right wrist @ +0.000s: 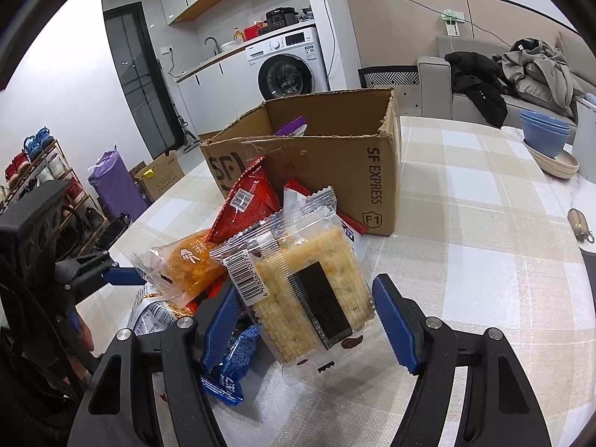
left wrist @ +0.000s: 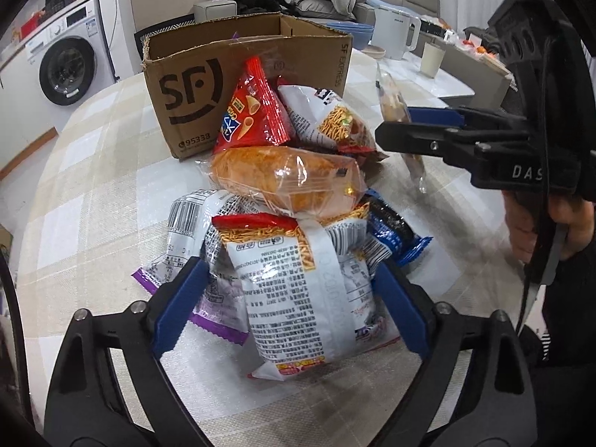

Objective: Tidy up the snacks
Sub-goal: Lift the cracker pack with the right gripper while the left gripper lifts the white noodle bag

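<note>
A heap of snack packets (left wrist: 290, 193) is seen on the checked surface (left wrist: 93, 171), piled against the front of an open cardboard box (left wrist: 193, 85). The left gripper (left wrist: 290, 309) is lowered over the near end of the heap, its blue pads set on either side of a white noodle packet (left wrist: 294, 298). The left pad (left wrist: 178, 305) lies against the packet's crinkled edge and the right pad (left wrist: 402, 313) sits just beside it — whether the packet is actually squeezed cannot be told.

The right gripper (right wrist: 309, 316) is seen with a clear-wrapped cracker packet (right wrist: 309, 290) standing tilted between its pads. The left pad (right wrist: 219, 320) touches the wrapper, while a gap shows beside the right pad (right wrist: 398, 324); from the other camera the packet appears clamped and hanging off the surface — the hold is taken as firm.

A red cone-snack bag (left wrist: 253, 111), an orange bun in clear wrap (left wrist: 283, 178) and a blue packet (left wrist: 395, 231) lie in the heap. A purple packet (right wrist: 292, 126) is visible inside the box.
</note>
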{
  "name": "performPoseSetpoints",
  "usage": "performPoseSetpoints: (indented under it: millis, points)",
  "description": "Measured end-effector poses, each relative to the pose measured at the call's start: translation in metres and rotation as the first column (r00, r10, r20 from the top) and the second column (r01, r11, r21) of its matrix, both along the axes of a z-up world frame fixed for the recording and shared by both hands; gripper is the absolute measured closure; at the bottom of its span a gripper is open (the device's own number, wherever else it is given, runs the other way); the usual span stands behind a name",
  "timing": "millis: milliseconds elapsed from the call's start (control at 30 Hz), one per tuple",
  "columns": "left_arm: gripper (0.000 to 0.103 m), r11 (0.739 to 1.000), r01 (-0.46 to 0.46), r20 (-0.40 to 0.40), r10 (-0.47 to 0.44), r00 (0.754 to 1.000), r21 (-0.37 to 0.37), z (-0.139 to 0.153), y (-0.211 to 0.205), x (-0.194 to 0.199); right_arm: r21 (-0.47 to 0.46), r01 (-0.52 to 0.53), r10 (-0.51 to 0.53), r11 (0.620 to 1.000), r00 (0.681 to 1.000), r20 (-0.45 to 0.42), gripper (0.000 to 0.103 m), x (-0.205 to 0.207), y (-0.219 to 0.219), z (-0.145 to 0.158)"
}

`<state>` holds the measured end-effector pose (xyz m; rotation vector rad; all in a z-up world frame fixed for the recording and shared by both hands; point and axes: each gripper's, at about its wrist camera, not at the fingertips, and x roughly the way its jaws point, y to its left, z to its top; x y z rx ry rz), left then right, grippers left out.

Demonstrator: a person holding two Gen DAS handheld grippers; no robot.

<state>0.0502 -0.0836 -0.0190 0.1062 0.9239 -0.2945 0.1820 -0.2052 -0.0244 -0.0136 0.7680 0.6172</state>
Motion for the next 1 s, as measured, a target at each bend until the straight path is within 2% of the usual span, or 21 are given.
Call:
performPoseSetpoints:
  millis: [233, 467, 633, 733, 1000]
  points:
    - [0.028, 1.000, -0.007, 0.002, 0.007, 1.000, 0.007, 0.001, 0.003, -0.005, -0.011, 0.010, -0.010, 1.000, 1.000, 0.012, 0.031, -0.003, 0.003, 0.004]
    - [0.032, 1.000, -0.015, 0.016, 0.014, 1.000, 0.009, 0.001, 0.006, -0.006, -0.006, 0.014, -0.014, 1.000, 1.000, 0.028, 0.031, -0.006, 0.001, 0.011]
    - [0.042, 0.999, -0.033, 0.017, 0.033, 0.999, -0.018, 0.001, 0.013, -0.007, 0.005, 0.012, -0.012, 1.000, 0.999, 0.032, 0.031, -0.008, -0.001, 0.014]
    - [0.043, 0.998, -0.043, 0.009, 0.043, 0.999, -0.056, 0.003, 0.019, -0.005, 0.010, 0.012, -0.012, 1.000, 0.999, 0.031, 0.031, -0.008, -0.002, 0.015]
    - [0.045, 0.996, -0.049, 0.017, 0.050, 0.999, -0.077, 0.005, 0.020, -0.008, 0.032, 0.014, -0.015, 0.999, 0.999, 0.030, 0.031, -0.008, -0.007, 0.016]
